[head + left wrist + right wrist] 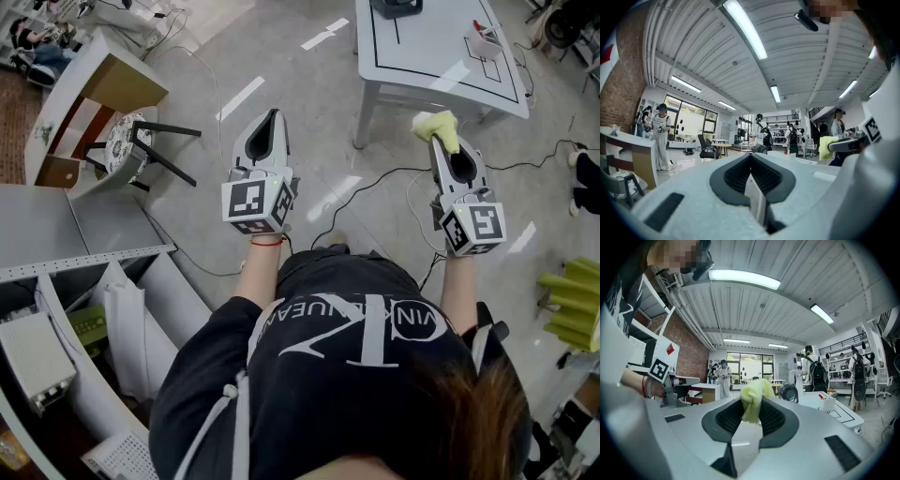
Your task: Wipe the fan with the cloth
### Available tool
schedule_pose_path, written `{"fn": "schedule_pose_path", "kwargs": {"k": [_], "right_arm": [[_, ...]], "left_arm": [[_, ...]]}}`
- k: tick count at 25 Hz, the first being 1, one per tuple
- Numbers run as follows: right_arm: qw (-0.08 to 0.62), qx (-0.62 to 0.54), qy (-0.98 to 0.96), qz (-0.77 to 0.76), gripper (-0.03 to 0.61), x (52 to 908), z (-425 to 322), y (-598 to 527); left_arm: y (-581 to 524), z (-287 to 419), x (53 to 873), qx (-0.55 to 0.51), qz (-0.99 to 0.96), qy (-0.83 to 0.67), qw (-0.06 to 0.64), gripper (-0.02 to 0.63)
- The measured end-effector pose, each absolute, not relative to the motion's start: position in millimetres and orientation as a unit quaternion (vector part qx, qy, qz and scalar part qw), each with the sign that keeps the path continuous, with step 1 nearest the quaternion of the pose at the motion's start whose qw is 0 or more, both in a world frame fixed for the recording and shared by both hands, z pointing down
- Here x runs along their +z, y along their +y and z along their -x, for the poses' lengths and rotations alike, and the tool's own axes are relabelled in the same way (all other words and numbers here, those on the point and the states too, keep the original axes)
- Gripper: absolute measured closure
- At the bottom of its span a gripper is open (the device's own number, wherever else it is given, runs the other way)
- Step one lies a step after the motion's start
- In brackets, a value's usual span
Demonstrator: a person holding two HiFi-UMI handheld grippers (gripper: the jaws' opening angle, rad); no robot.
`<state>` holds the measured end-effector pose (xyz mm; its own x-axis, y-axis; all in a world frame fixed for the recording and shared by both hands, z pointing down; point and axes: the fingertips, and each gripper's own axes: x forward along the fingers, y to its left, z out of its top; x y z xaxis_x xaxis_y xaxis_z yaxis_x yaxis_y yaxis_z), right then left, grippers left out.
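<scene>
I hold both grippers level in front of me, above the floor. My right gripper (pixel 442 141) is shut on a yellow cloth (pixel 438 126), which bunches up between the jaws (pixel 753 401) in the right gripper view. My left gripper (pixel 273 115) is shut with nothing in it; its jaws meet in the left gripper view (pixel 751 157). The small dark fan (pixel 788 392) stands on a white table (pixel 441 66) ahead and to the right, and only its base (pixel 396 7) shows at the top edge of the head view. Both grippers are well short of the table.
A small white box (pixel 483 42) sits on the table. A stool with black legs (pixel 141 145) and a curved counter (pixel 103 84) stand at the left, with grey shelving (pixel 75 225) nearer. Cables (pixel 375 183) run across the floor. Several people stand far off.
</scene>
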<state>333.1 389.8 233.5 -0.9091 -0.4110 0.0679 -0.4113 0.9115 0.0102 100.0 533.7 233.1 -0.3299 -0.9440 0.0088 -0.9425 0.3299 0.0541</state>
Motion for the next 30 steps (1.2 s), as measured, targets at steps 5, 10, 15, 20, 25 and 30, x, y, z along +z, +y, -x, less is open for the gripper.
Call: {"fn": "schedule_pose_path", "kwargs": {"k": [5,10,15,20,25,30], "right_arm": [[0.038,-0.008,-0.977,-0.207,0.489,237,-330,398],[0.038,0.000,-0.974,-0.223,0.489,243,-334,403],[0.034,0.002,-0.976,-0.214,0.489,240,-323,403],[0.037,0.006,-0.977,-0.208,0.489,250,-306,394],[0.038,0.019,-0.976,-0.212,0.489,260,-280,365],[0.043,0.026,-0.973,-0.226,0.489,268,-259,322]], "left_arm": [[540,-96,244,-0.022,-0.583,-0.812,0.026,0.603],[545,-101,257,-0.004,-0.601,-0.798,0.036,0.603],[551,-85,258,-0.010,-0.594,-0.804,0.043,0.603],[547,-75,272,-0.005,-0.594,-0.802,0.054,0.603],[519,-45,275,0.001,-0.595,-0.802,0.058,0.603],[458,-21,285,0.003,-0.613,-0.787,0.071,0.603]]}}
